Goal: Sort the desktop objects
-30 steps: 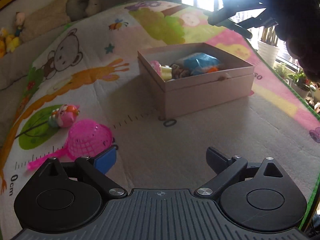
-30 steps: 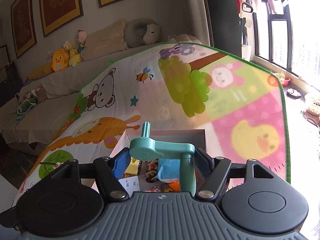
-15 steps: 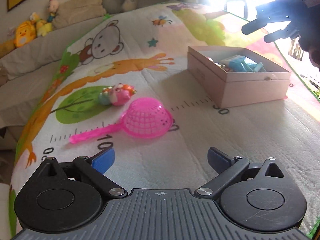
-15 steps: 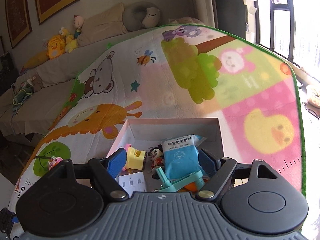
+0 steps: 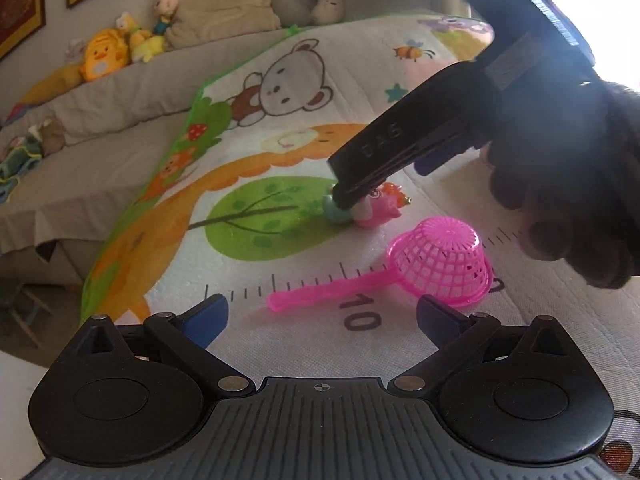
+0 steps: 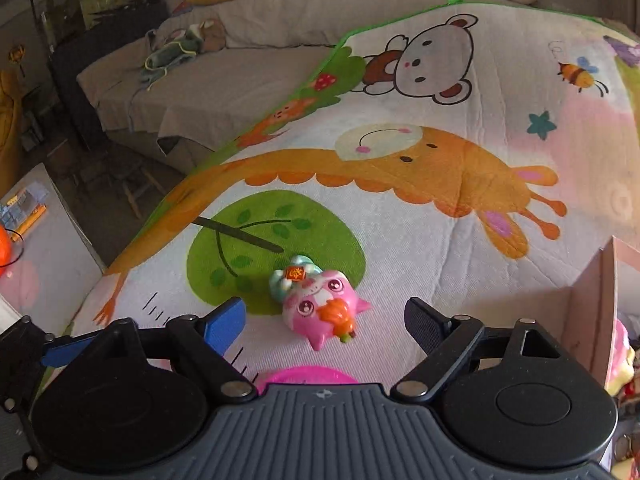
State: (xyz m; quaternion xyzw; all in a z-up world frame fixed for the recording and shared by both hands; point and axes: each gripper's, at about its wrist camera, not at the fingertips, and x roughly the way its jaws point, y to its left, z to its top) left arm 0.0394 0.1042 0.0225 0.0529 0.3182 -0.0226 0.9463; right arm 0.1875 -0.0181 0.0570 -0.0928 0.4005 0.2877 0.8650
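The right gripper (image 6: 324, 316) hangs over the pink toy (image 6: 318, 306) with its jaws spread wide and nothing between them; the toy lies on the mat (image 6: 420, 208) at the edge of the green leaf print, its teal end on the leaf. The left gripper (image 5: 322, 316) is spread just as wide and empty, low over the mat; the pink strainer (image 5: 436, 268) sits upside down just ahead of it, handle toward the ruler marks, near the toy but apart from it. The box (image 6: 592, 312) shows at the right edge, well apart from the toy.
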